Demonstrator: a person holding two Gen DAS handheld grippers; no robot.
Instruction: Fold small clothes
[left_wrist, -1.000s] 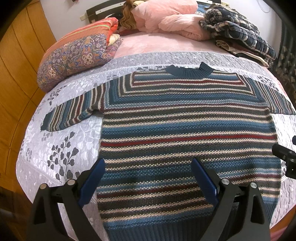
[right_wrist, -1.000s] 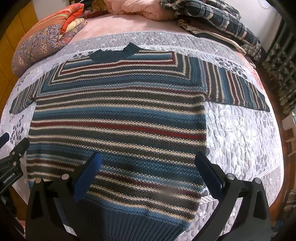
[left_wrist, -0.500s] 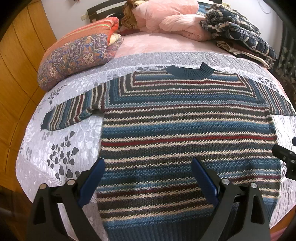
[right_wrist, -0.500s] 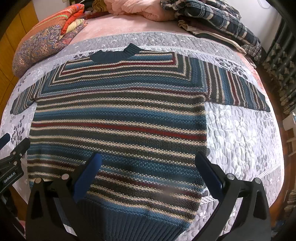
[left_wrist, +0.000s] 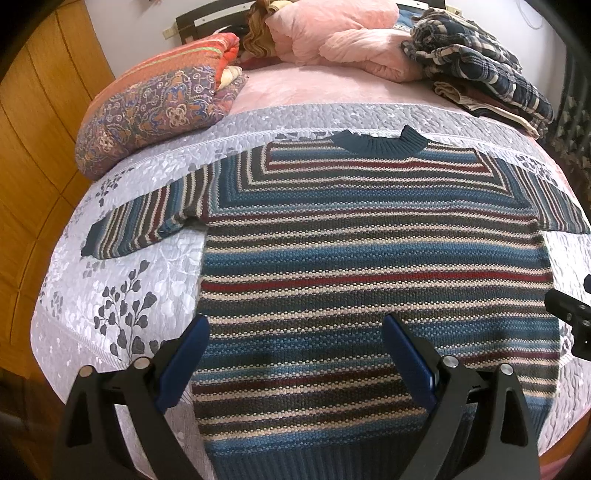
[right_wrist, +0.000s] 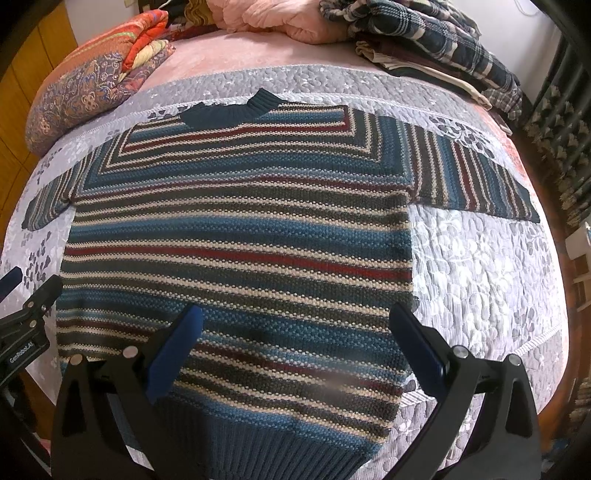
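1. Hovering over the near hem: left gripper (left_wrist: 293, 363) and right gripper (right_wrist: 295, 350), both with jaws spread wide, nothing held, neither touching fabric as far as I can tell.
2. Task item: striped sweater (left_wrist: 369, 258) lies flat, face up, on the grey quilted bedspread (left_wrist: 122, 295) of the bed. Collar (left_wrist: 376, 142) at the far side, ribbed hem (right_wrist: 266, 443) at the near edge.
3. Left sleeve (left_wrist: 147, 225) spread out to the left, right sleeve (right_wrist: 476, 181) spread out to the right. Both flat on the bedspread, not tucked in.
4. Progress: garment is laid out and looks smoothed. No fold visible yet, so folding proper has not started.
5. Left to do, my read: bring each sleeve in across the body, then fold hem toward collar, maybe once more.
6. Clutter at the far end, well apart from the sweater: patterned pillow (left_wrist: 155, 122) far left, pink blanket (left_wrist: 340, 37) centre, plaid clothes pile (right_wrist: 424, 40) far right. Not in the way.
7. Risk: thick knit, near hem sits close to the bed edge; could slide off when pulled.
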